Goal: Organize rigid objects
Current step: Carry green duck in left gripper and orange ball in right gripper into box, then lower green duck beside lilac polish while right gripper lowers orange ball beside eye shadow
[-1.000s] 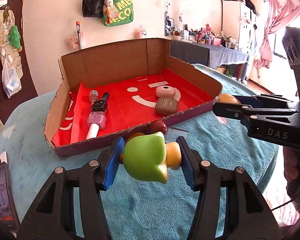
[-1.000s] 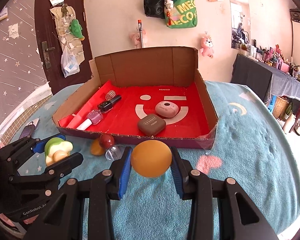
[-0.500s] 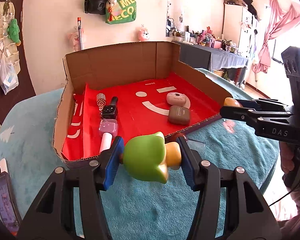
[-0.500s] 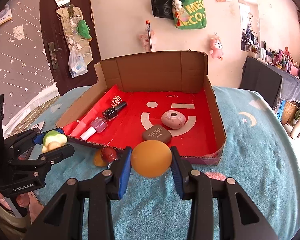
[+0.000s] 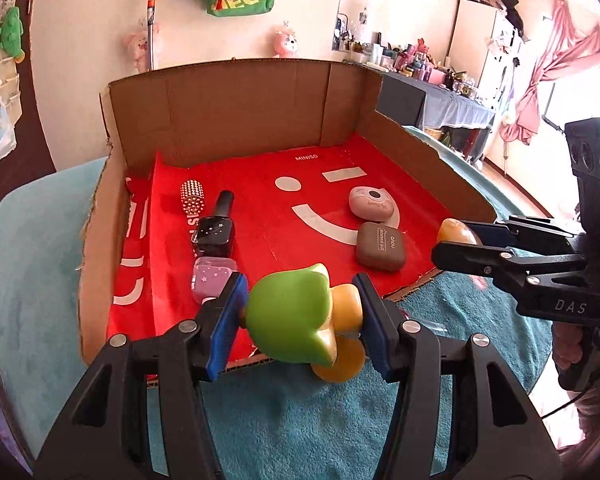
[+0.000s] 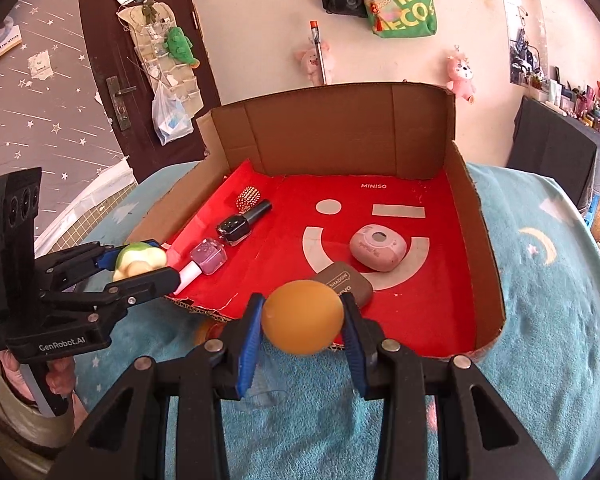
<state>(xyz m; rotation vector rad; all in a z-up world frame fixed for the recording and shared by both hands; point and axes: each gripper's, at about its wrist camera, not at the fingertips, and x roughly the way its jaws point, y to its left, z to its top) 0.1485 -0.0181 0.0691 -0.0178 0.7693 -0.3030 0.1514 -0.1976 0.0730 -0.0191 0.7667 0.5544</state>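
Left hand-held gripper [image 5: 300, 314] clamped on a green-and-yellow toy [image 5: 290, 318], pads tight on both sides, held over the near-left edge of the cardboard box [image 5: 236, 108]. Right hand-held gripper [image 6: 302, 322] closed on an orange ball [image 6: 303, 317], held over the box's near edge. Box sits on a bench under a teal cloth [image 6: 540, 320]. On its red liner: two nail polish bottles [image 5: 214, 236] by the left wall; pink case [image 6: 377, 247] and brown case [image 5: 381, 246] right of centre.
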